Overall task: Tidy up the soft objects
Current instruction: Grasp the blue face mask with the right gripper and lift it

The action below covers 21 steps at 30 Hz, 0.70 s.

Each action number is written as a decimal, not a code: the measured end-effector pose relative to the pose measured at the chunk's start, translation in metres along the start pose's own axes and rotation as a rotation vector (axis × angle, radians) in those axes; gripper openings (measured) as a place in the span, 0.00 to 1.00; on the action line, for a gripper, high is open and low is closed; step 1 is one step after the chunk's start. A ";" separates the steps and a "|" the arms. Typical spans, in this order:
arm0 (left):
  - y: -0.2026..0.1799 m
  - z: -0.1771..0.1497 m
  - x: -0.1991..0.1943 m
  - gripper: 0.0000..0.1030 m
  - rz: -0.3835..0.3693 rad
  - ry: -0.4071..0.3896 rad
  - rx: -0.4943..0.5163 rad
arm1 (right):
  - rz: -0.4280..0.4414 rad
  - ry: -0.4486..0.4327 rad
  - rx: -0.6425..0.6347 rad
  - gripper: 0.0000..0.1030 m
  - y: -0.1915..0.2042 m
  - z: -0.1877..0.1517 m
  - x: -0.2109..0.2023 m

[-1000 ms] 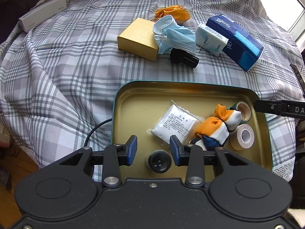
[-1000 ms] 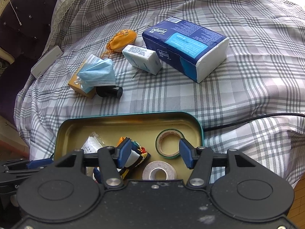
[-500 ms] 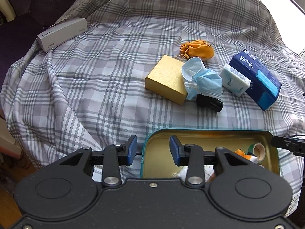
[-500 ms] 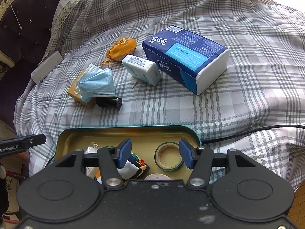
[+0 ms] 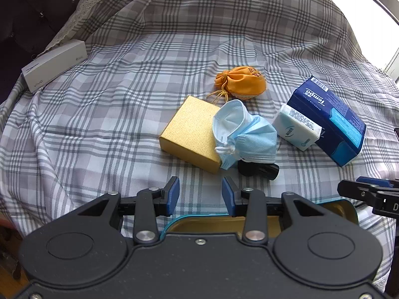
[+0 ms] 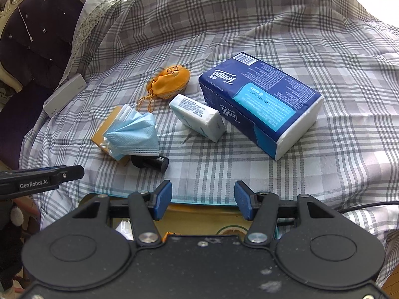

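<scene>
Both spread and empty, the left hand-held gripper [image 5: 199,195] and right hand-held gripper [image 6: 203,200] are hovering over the tin tray [image 5: 349,208], seemingly seeking soft items: face mask [image 5: 245,134] at twelve o'clock, orange pouch [image 5: 240,82] beyond.

Right gripper [image 6: 203,200] is hanging over the far edge of the gold tin [image 6: 199,209], jaws apart, nothing in them. Out on the checked cloth [image 6: 324,99]: a blue tissue pack [image 6: 259,104], a small white pack [image 6: 198,117] leaning against it, an orange pouch [image 6: 169,83], and a crumpled face mask [image 6: 134,134] draped over a gold box [image 6: 103,130].
</scene>
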<state>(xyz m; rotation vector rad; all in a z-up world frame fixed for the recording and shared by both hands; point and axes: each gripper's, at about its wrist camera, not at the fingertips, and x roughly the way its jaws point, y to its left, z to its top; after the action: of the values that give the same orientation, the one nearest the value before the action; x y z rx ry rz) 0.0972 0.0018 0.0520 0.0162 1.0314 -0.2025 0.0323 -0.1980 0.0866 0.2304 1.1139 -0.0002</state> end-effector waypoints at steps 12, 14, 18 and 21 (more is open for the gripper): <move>-0.012 0.017 0.017 0.39 -0.034 0.004 0.001 | 0.039 0.003 0.031 0.53 0.008 0.044 0.028; -0.012 0.015 0.018 0.39 -0.035 0.008 0.000 | 0.034 0.009 0.052 0.53 0.007 0.050 0.035; -0.008 0.010 0.017 0.39 -0.033 0.014 0.001 | 0.019 0.012 0.072 0.53 0.008 0.061 0.048; -0.003 0.008 0.016 0.39 -0.038 0.014 -0.008 | 0.002 0.001 0.080 0.53 0.010 0.072 0.055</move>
<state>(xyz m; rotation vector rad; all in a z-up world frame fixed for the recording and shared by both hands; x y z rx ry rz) 0.1111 -0.0050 0.0428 -0.0094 1.0474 -0.2335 0.1219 -0.1953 0.0702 0.3027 1.1159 -0.0432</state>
